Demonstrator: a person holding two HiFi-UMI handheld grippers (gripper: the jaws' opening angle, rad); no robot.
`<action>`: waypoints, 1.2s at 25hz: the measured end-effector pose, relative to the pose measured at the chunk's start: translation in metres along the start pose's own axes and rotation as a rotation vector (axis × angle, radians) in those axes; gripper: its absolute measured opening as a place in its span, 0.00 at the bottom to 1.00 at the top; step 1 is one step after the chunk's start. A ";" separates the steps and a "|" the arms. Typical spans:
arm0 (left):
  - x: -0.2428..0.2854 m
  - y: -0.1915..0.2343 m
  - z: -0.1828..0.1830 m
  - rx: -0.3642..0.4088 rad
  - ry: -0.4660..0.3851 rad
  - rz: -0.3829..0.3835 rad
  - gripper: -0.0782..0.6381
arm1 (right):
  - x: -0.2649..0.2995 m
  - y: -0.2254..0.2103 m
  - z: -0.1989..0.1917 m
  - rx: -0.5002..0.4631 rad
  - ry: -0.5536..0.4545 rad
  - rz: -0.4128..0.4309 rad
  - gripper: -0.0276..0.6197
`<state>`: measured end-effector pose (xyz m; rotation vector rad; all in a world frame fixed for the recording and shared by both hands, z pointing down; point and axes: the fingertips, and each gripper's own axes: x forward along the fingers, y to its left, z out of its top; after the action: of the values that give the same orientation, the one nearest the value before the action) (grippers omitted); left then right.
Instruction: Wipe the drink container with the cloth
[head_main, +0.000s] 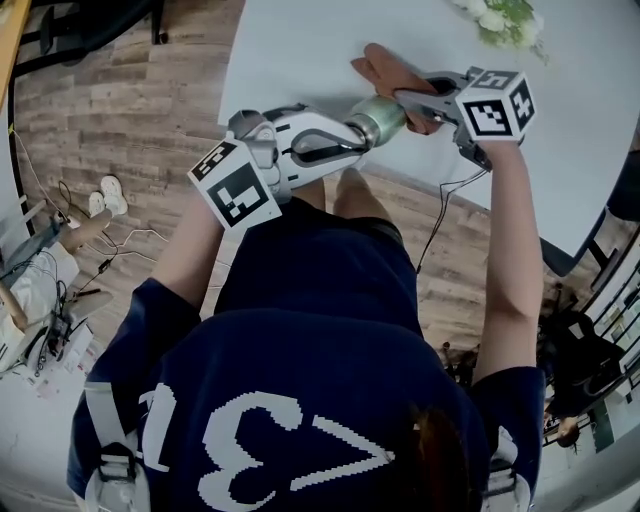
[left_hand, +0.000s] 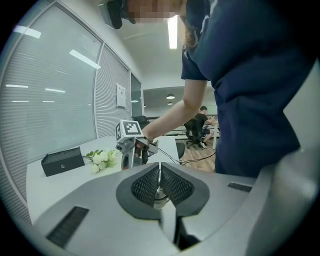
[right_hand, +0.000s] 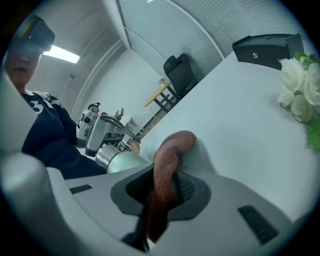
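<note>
Both jaws full: container (head_main: 378, 119) L, cloth (right_hand: 166, 167) R

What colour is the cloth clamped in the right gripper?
Rusty reddish-brown; the cloth shows best in the right gripper view.

A pale desk (head_main: 300, 50) spreads out beyond the right hand-held gripper (head_main: 410, 100). White flowers (head_main: 500, 20) lie on it a little past that hand-held gripper. A black box (right_hand: 265, 45) sits farther on, beside the window blinds (left_hand: 45, 90). Under the hand-held gripper a thin dark cable (head_main: 438, 225) hangs toward the wood floor (head_main: 130, 110), and pale shoes (head_main: 105, 195) lie well off to its left.
</note>
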<state>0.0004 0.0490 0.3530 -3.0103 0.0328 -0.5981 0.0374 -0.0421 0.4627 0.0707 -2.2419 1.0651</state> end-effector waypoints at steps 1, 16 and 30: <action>0.000 0.000 0.000 0.001 0.000 -0.002 0.14 | 0.000 -0.001 -0.001 -0.010 0.009 -0.009 0.14; 0.001 -0.001 0.000 0.022 0.008 -0.027 0.14 | 0.014 0.087 0.035 -0.240 0.127 0.233 0.14; 0.000 0.001 0.003 0.050 0.010 -0.037 0.14 | 0.014 0.059 0.030 -0.212 0.190 0.190 0.14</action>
<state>0.0015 0.0484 0.3506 -2.9656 -0.0362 -0.6087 -0.0074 -0.0209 0.4171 -0.3260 -2.2046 0.8825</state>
